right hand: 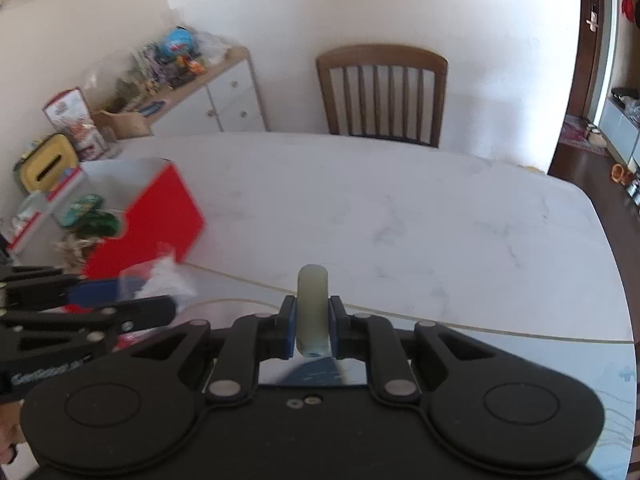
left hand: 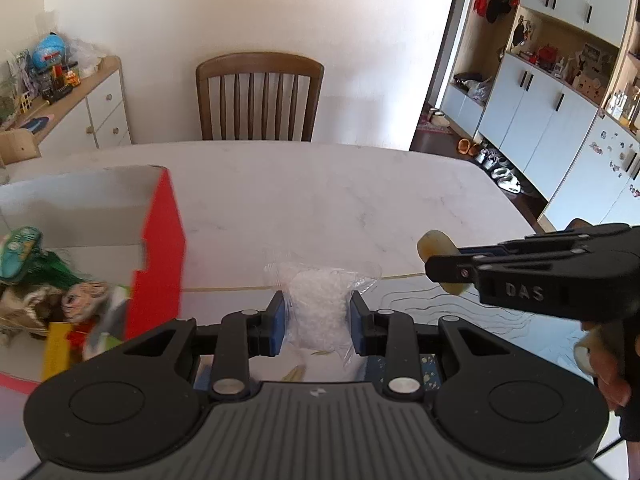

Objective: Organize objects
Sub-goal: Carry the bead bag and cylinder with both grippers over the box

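Your left hand-held gripper [left hand: 318, 322] sits closest in the left wrist view, its blue pads [left hand: 277, 326] clamped on a clear plastic bag of white granules [left hand: 318, 308]; the bag's top fans out above the pads and its lower end hangs below them, clear of the tabletop [left hand: 360, 200]. Your right hand-held gripper [right hand: 313, 322] is clenched on a pale, yellowish roller-like piece [right hand: 313, 308], which stands upright between the pads and pokes out above them. In the left wrist view you can see that same gripper [left hand: 444, 270] coming in from the right edge of the tabletop, with the pale piece [left hand: 436, 244] showing as a disc at its tip. What that piece is exactly, you cannot tell.

Near the tabletop's left edge you have an open red box [left hand: 160, 248] with white inner walls, already holding a jumble of things: a green packet [left hand: 20, 250], something green and fringed, and a yellow item near its front corner. The box looks blurred in both views. A transparent mat [left hand: 480, 312] with wavy line markings covers the near edge of the tabletop beneath both grippers. At the far edge a wooden chair [left hand: 260, 96] stands against the white wall, and a cluttered sideboard [left hand: 80, 112] stands beyond the far left corner
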The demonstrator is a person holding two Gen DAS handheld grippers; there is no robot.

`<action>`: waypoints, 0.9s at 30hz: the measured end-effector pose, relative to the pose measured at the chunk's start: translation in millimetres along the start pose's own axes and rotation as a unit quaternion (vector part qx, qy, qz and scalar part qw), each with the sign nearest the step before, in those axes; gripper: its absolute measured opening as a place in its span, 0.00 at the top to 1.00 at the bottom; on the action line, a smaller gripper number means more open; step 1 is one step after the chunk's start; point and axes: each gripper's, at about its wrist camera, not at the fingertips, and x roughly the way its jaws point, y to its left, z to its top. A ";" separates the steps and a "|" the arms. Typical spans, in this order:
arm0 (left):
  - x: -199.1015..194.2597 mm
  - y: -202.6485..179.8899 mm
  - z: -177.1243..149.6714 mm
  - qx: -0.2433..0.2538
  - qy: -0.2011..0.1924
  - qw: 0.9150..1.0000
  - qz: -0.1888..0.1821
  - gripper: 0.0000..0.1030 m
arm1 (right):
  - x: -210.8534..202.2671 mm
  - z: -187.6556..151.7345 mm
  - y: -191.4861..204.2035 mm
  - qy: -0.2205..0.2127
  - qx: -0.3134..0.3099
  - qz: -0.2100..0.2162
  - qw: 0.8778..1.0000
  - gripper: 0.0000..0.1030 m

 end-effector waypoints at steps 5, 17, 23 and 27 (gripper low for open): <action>-27.5 24.1 2.2 0.006 -0.008 1.000 0.000 0.70 | -23.2 2.9 33.6 -0.015 0.004 0.011 1.000 0.86; -79.4 108.5 3.8 0.011 -0.025 1.000 0.001 0.70 | -45.0 13.1 130.5 -0.045 -0.010 0.026 0.999 0.86; -92.2 151.2 2.2 0.013 -0.029 0.999 0.008 0.70 | -39.3 22.3 171.2 -0.050 -0.019 0.030 0.998 0.86; -95.5 180.9 0.1 0.011 -0.026 0.999 0.018 0.70 | -28.7 29.6 194.3 -0.051 -0.030 0.030 0.998 0.86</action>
